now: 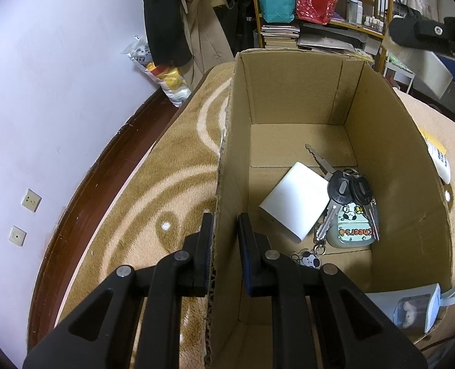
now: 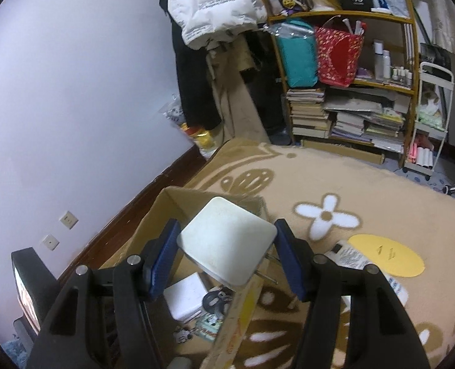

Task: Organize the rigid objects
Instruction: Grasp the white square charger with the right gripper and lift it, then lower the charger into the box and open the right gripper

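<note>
On the left, the left claw is straddling the near-left wall of the cardboard box, one finger outside and one inside. The outer pad is lying against the cardboard, while a slim gap is showing at the inner one, so the claw is pinching the wall loosely at most. Judging by that placement, it is steadying the box on the patterned blanket so that it is not sliding or tipping while things are being dropped in.

Moving right, inside the box a white block is lying on the floor of the box, and just beside it a bunch of keys is resting across a cartoon-printed tag, with a small dog charm near the claw.

Further right, the right claw is pinching a white charger plug between its blue pads, its metal prongs pointing right. The plug is hanging above the box's right-hand rim, the opening being below and to the left, which suggests it is about to be lowered in beside the other hard items. The claw probably needs to shift a little left before letting go, otherwise the plug could catch the rim.

At the far right, on the blanket outside the box, a yellow disc and a printed white packet are lying untouched, probably still to be sorted.
</note>
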Tool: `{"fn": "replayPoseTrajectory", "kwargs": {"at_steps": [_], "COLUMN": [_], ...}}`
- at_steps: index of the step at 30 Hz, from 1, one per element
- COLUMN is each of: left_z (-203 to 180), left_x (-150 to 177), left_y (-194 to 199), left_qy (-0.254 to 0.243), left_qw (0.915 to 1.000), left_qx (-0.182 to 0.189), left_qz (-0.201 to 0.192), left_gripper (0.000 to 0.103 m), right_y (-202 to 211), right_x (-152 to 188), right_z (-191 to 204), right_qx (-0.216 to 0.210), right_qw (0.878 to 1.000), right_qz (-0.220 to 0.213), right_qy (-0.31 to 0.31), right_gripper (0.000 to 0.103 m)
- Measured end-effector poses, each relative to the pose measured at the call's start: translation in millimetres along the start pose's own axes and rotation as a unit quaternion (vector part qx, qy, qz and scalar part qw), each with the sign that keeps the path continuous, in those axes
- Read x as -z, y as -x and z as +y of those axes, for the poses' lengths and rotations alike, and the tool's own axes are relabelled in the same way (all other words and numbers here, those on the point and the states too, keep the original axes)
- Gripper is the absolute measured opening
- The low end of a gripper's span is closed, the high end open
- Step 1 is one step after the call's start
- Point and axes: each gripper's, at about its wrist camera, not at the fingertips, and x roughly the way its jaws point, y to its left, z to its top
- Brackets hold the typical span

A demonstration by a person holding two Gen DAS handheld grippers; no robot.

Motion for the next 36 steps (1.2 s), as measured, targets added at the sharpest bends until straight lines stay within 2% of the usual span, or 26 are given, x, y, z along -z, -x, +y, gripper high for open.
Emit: {"fn": "replayPoseTrajectory", "kwargs": {"at_steps": [12,31,33,36], "left_z": [0,1,0,1], "left_x": [1,1,1,3], "left_y": [0,-1,0,0], "left_qy": [0.002,0.004,0.004,0.003], "left_qw": [1.0000,1.0000,1.0000,1.0000], "left_qx": [0.002,0.004,0.003,0.002], "left_qz": [0.000,0.000,-0.001,0.000], "left_gripper": [0.016,0.016,0.016,0.016], "right_y": [-17,-20,-17,-10], "right_x": [17,19,16,10], "right_z": [12,19,18,13], "right_qx": [-0.031,-0.020,-0.018,-0.016], "right_qw": [0.999,0.998,0.999,0.999], "right_qz": [0.038,0.048,0.044,0.032], "right_qy": [0.006,0.026,0.026,0.020], "right_gripper": [0.066,0.068,0.070,0.086]}}
